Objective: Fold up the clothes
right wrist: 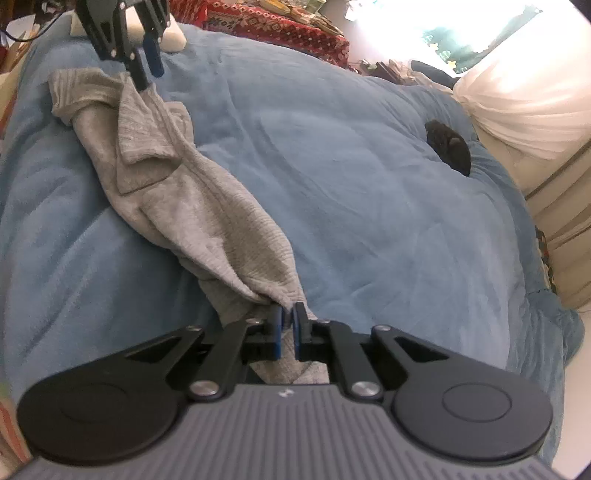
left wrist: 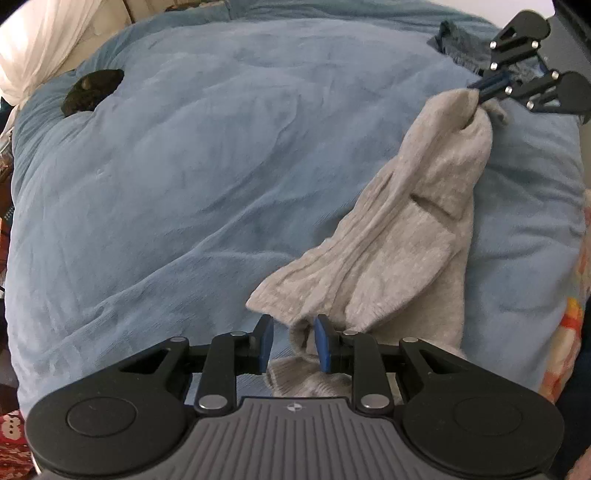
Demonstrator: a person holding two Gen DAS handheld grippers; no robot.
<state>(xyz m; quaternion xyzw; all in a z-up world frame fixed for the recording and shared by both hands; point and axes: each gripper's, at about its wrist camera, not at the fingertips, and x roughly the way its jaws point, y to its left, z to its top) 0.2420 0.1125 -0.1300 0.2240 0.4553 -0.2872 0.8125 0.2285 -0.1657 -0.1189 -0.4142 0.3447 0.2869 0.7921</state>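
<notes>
A grey garment point(left wrist: 406, 229) point(right wrist: 192, 192) lies bunched in a long strip on the blue blanket point(left wrist: 184, 184) point(right wrist: 369, 203). In the left wrist view, my left gripper point(left wrist: 293, 332) stands over the near end of the strip. A fold of grey cloth rises between its blue pads, close to the right one and clear of the left one. My right gripper point(right wrist: 288, 314) is shut on the other end of the garment, pinching a corner. The left wrist view shows it at the upper right point(left wrist: 476, 94), and the right wrist view shows the left gripper point(right wrist: 149, 75) at the upper left.
A small black object point(left wrist: 92, 90) point(right wrist: 448, 147) rests on the blanket towards its far side. White bedding point(left wrist: 37, 48) point(right wrist: 517, 103) is piled beyond it. A dark teal garment point(left wrist: 461, 40) lies behind the right gripper. Red patterned fabric point(right wrist: 277, 26) borders the bed.
</notes>
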